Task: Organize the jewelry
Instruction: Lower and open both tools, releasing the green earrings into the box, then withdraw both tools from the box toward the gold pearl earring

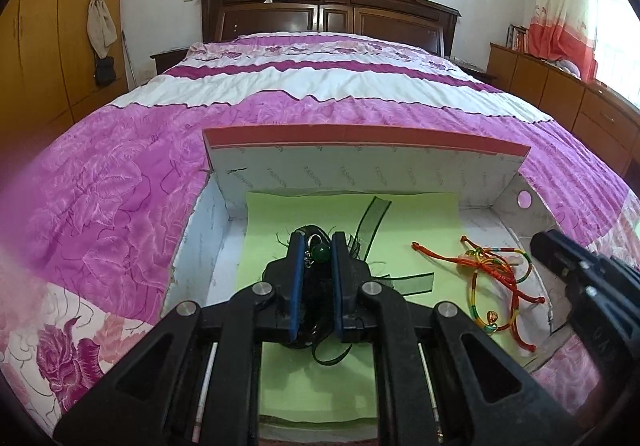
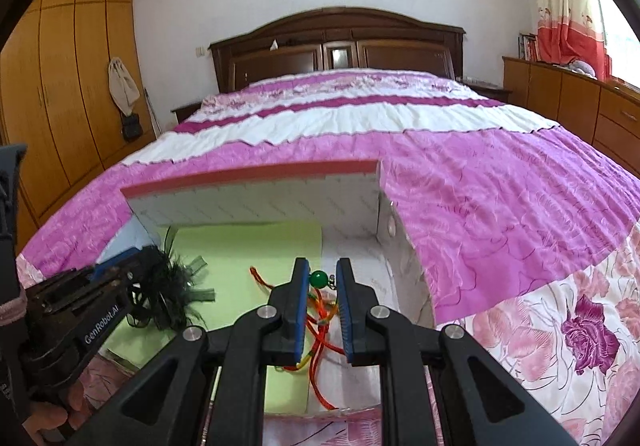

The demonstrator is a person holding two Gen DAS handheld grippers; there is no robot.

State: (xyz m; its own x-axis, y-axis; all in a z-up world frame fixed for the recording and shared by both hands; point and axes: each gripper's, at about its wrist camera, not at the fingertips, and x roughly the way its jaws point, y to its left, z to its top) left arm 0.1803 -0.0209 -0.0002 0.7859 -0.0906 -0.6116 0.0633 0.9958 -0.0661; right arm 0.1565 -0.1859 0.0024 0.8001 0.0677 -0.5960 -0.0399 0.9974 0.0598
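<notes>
An open white box (image 1: pixel 360 170) with a red rim lies on the bed, lined with green paper (image 1: pixel 416 222). My left gripper (image 1: pixel 316 246) is shut on a black feathered ribbon ornament with a green bead (image 1: pixel 322 253), held over the paper's left part. The ornament also shows in the right wrist view (image 2: pixel 172 286). Tangled red, orange and green cord bracelets (image 1: pixel 496 274) lie in the box's right part. My right gripper (image 2: pixel 322 274) hovers over these bracelets (image 2: pixel 320 330). A green bead (image 2: pixel 319 279) sits between its fingertips; the jaws stand a little apart.
The pink and white floral bedspread (image 1: pixel 120 186) surrounds the box. The box's raised lid (image 2: pixel 256 190) stands at the far side. A wooden headboard (image 1: pixel 328 6), wardrobe (image 2: pixel 60 66) and cabinets (image 1: pixel 580 102) lie beyond.
</notes>
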